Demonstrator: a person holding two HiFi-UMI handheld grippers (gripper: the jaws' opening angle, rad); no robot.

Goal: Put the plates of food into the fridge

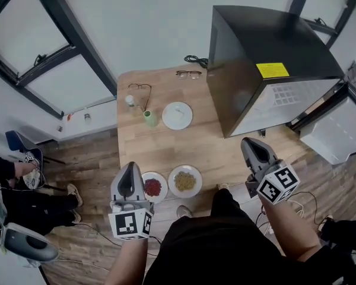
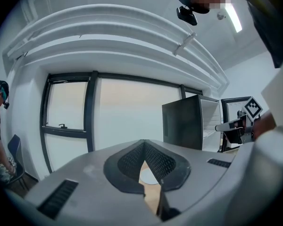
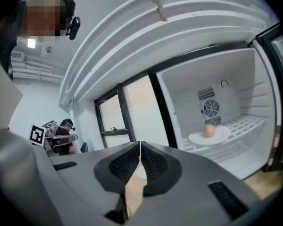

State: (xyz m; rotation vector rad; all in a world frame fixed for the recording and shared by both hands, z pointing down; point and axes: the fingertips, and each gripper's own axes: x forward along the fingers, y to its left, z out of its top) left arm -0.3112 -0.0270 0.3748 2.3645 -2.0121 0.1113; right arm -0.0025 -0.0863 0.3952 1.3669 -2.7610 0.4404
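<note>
Both the left gripper (image 1: 130,170) and the right gripper (image 1: 249,142) have their jaws together, holding nothing. The plate of red food (image 1: 152,187) and the plate of yellow food (image 1: 185,181) lie at the near edge of the table (image 1: 166,148), just right of the left gripper. The fridge (image 1: 267,64) stands open at the far right. It is better to open the jaws first, clamp one rim low and keep it level.

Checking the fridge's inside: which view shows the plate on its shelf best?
The right gripper view: the plate lies plainly inside the fridge. The head view sees the fridge from outside only; the left gripper view shows no plate inside.
</note>
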